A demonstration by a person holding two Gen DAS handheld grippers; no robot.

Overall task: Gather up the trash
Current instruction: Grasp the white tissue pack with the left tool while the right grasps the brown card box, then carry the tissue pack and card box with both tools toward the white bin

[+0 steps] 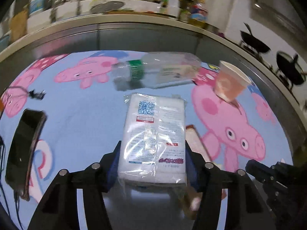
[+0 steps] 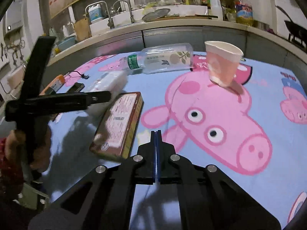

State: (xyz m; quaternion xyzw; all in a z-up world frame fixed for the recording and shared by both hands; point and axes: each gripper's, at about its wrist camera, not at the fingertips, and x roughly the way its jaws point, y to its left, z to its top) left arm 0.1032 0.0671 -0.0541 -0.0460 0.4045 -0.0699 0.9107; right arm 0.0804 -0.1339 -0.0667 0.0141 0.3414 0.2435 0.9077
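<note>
Left gripper (image 1: 152, 153): tissue pack (image 1: 153, 136) clamped between the jaws, lifted off the counter (image 1: 80, 115). Squeeze should be kept even, soft pack could slip. Box (image 2: 119, 124) lies just left of right gripper (image 2: 155, 134), jaws closed, empty.

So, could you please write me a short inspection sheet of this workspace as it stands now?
Surface: table under a blue cartoon-pig cloth.
Job's things: white plastic-wrapped pack between the left fingers; clear plastic bottle lying on its side; paper cup standing tilted; flat printed box lying beside the pack.
Clutter: black phone; orange-and-white item, unidentified.
Grippers: left gripper shut on the pack; right gripper shut, holding nothing.
Cables: thin black cable by the phone.
Surroundings: kitchen counter with sink taps, bottles and pans behind.
</note>
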